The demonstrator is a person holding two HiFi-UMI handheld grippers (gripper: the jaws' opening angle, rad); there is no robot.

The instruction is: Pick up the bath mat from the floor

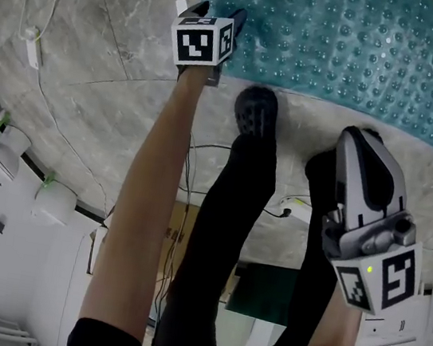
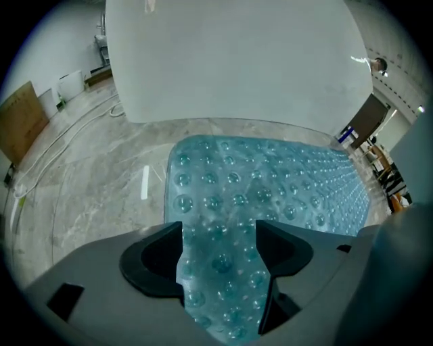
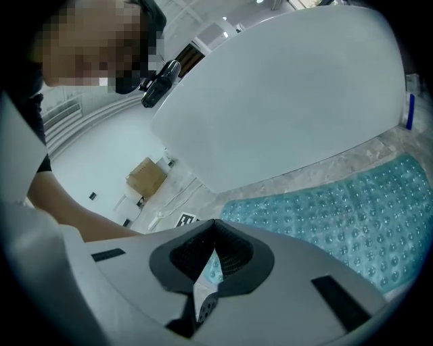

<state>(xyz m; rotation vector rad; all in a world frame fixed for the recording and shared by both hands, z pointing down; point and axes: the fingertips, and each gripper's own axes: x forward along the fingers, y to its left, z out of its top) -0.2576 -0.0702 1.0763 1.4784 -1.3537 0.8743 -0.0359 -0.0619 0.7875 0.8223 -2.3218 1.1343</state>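
Note:
The bath mat is translucent teal with rows of round bubbles and lies on the grey marble floor. My left gripper is down at the mat's left edge. In the left gripper view, my left gripper stands open, and the bath mat runs into the gap between its jaws without being pressed. My right gripper hangs back beside the person's leg, off the mat. In its own view, the right gripper is shut on nothing, with the bath mat beyond it.
A big white rounded fixture stands right behind the mat. The person's black shoe is planted at the mat's near edge. A white cable trails over the floor at left. A cardboard box leans against the far wall.

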